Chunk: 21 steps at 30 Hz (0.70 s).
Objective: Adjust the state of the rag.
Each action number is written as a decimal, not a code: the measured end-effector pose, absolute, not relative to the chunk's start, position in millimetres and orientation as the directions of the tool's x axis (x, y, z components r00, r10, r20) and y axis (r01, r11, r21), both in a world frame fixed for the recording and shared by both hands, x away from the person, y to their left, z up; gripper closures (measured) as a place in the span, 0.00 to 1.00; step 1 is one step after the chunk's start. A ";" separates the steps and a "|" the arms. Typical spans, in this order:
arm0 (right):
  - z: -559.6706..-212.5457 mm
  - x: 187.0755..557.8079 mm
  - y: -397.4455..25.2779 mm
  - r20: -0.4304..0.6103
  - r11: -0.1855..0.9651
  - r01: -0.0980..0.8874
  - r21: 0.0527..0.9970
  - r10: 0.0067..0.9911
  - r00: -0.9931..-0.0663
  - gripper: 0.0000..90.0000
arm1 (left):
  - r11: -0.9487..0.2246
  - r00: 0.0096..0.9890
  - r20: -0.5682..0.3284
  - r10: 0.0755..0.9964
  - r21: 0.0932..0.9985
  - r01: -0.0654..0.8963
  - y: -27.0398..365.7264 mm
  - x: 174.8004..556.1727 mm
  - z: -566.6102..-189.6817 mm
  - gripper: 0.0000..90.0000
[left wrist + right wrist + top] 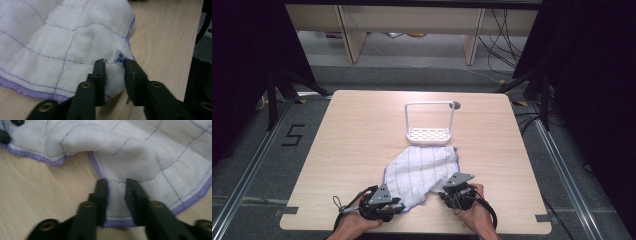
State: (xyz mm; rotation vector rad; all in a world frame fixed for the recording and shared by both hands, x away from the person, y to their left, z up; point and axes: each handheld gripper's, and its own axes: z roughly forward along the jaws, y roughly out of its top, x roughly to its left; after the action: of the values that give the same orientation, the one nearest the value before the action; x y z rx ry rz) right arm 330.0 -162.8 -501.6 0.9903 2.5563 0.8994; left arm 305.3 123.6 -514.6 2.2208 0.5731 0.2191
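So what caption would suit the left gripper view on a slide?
Left gripper straddles the labelled corner of a white, purple-edged cloth on the wooden table.

High view looks down overhead — both tool views close, sharing the cloth (422,172).

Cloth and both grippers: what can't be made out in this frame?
- Left gripper: its jaws straddle a corner of the cloth; the bunched fabric hides whether they pinch it.
- Blue print on the tag, left gripper view: too small and blurred to read.
- Right gripper: the cloth edge sits between the jaws; firmness of grip unclear.
- Rack, high view: too small to tell whether anything lies on its base.
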 end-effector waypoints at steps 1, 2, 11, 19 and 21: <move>-501.4 330.6 -165.2 -0.020 0.575 0.510 0.640 0.675 -0.737 0.93 | -0.556 0.881 -0.039 0.472 0.762 0.332 124.4 305.8 -514.0 0.87; -498.2 331.1 -171.2 -0.031 0.574 0.499 0.649 0.676 -0.736 0.96 | -0.561 0.885 -0.024 0.465 0.766 0.315 127.2 307.8 -512.0 0.93; -470.5 303.4 -211.2 0.028 0.521 0.477 0.708 0.655 -0.755 0.97 | -0.487 0.886 -0.073 0.457 0.813 0.319 166.7 302.6 -491.9 0.95; -474.1 269.8 -216.9 0.024 0.554 0.502 0.665 0.655 -0.755 0.92 | -0.525 0.924 -0.120 0.363 0.793 0.310 145.8 277.7 -500.6 0.89; -470.5 268.1 -219.5 0.001 0.566 0.511 0.647 0.669 -0.743 0.78 | -0.502 0.911 -0.149 0.385 0.794 0.343 146.2 281.9 -499.5 0.73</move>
State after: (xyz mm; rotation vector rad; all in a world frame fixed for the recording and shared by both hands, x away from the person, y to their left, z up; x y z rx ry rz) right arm 268.1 -219.5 -470.5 0.9821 2.5555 0.9394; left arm 281.9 146.2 -499.5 2.1398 0.5189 0.0585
